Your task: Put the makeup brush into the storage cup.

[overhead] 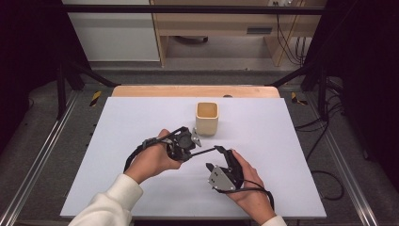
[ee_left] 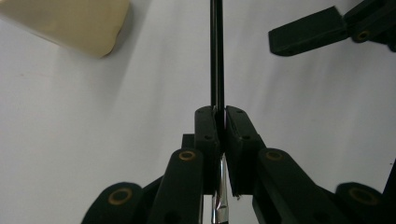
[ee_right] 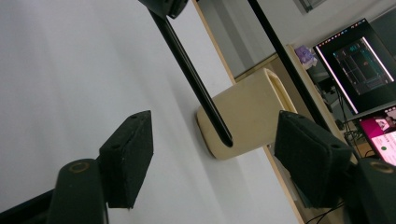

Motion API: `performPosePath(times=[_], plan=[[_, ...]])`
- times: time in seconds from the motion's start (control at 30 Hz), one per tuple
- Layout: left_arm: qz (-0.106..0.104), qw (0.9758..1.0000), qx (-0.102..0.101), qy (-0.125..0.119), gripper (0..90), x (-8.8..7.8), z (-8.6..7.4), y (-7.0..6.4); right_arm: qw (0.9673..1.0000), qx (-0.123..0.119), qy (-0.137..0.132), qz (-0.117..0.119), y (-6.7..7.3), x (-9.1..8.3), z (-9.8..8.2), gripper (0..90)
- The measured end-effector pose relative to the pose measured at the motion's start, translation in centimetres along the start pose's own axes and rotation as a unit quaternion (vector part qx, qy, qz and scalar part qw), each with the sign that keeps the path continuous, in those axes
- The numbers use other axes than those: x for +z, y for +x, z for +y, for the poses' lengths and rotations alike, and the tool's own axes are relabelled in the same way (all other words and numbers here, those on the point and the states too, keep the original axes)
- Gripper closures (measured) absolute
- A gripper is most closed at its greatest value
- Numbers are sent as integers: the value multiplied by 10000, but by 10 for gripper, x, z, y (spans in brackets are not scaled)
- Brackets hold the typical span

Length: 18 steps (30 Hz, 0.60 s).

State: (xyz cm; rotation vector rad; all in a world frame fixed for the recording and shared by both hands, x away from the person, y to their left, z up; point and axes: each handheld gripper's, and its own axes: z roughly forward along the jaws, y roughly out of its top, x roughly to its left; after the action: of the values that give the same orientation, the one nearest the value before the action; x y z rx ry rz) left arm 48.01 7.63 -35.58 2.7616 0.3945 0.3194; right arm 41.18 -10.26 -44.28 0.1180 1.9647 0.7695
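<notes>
While left hand-held gripper [ee_left: 219, 116] clamps thin black rod [ee_left: 216, 51], right hand-held gripper [ee_right: 212, 158] gapes.

The black rod's [ee_left: 216, 51] far end runs off the frame's top.

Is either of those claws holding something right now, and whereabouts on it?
Yes. The left claw is shut on a thin black rod, clamped near its shiny metal end. The right claw is open, its pads on either side of the rod's free tip without touching.
</notes>
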Motion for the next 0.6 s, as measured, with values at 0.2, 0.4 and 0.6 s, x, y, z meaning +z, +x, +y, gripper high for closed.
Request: performPosePath(times=[0.2, 0.4, 0.6], plan=[[-49, 9999, 109, 51, 839, -1, 6, -5, 9997, -249, -39, 74, 5, 6, 6, 359], [-100, 9999, 103, 54, 839, 1, 8, -11, 9994, -340, -35, 91, 7, 8, 6, 391], [-114, 9993, 286, 201, 839, 1, 10, -13, 9988, -466, -45, 134, 9, 11, 7, 446]])
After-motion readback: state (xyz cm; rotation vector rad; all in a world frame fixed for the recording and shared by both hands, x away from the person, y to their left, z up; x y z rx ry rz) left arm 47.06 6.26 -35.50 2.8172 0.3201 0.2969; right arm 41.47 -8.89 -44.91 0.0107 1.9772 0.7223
